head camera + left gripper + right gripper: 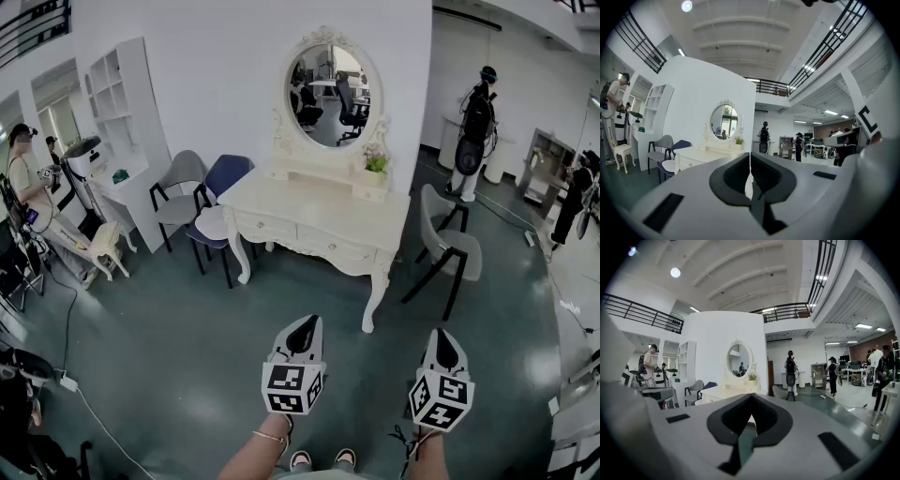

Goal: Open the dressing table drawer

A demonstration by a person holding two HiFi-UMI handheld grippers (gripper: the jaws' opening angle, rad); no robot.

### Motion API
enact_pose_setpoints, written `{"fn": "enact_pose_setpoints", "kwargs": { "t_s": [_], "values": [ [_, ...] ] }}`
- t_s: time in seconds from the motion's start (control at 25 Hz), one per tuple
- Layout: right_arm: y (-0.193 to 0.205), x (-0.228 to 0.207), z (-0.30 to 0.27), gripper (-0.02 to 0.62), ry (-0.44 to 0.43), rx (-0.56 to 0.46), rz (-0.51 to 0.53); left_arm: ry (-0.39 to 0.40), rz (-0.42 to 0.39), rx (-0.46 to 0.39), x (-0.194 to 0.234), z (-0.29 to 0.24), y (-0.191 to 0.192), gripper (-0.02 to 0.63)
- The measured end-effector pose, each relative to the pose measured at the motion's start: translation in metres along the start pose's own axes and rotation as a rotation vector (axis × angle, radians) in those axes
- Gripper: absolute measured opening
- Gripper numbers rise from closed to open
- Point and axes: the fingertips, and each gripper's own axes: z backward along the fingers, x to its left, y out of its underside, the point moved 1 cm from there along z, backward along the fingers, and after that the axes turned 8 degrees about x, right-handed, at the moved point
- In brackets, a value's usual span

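left hand-held gripper [302, 330] and right hand-held gripper [446, 339] both clenched, empty. drawer [333, 247] well ahead of them. We should close in, unclench one, pull level and straight.

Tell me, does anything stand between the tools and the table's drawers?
Nothing visible does. Only bare floor lies between the left tool, the right tool and the drawers. The blue chair stands left of the table, a grey chair right of it.

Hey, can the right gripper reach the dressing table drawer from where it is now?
Probably not yet. The right gripper hangs well short of the drawer, with only floor between. Nothing blocks the way, but its jaws are shut.
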Motion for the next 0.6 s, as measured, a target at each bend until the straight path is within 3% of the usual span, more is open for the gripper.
{"fn": "enact_pose_setpoints", "kwargs": {
  "t_s": [0.6],
  "values": [
    [-0.004, 0.000, -0.019, 0.008, -0.037, -0.017, -0.023, -0.034, 0.015, 0.005, 0.010, -0.013, 0.002, 0.023]
  ]
}}
